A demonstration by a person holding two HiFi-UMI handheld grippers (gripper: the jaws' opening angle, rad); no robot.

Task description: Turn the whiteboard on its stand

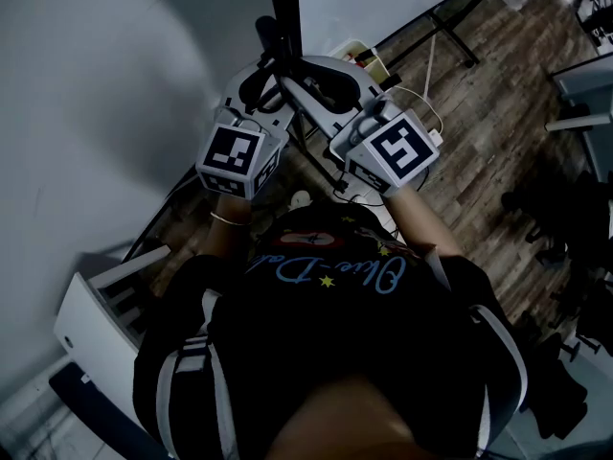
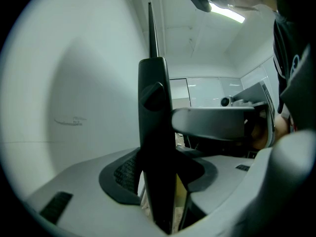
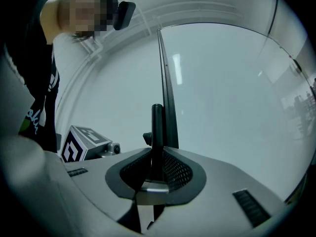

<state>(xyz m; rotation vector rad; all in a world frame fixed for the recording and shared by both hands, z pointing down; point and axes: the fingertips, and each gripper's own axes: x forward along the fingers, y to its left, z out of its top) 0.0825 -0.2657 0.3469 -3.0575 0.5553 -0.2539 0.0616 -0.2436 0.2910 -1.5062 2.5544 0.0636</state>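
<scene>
Black matte upright stand post [image 2: 155, 132]: your left gripper [image 2: 159, 184] and right gripper [image 3: 153, 174] both clamp it. Smooth white whiteboard [image 3: 232, 98] edge at 12 o'clock; wood-plank floor [image 1: 479, 113] open at 3.

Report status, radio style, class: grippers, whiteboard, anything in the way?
Left gripper shut on stand's black post. Right gripper shut on same post, beside upright whiteboard edge. White cable on floor near stand leg.

Black T-shirt [image 1: 316, 353], blue script [image 1: 326, 274]; bracelet [image 1: 228, 219]; left claw [image 2: 158, 181], right claw [image 3: 155, 172] pale grey.
</scene>
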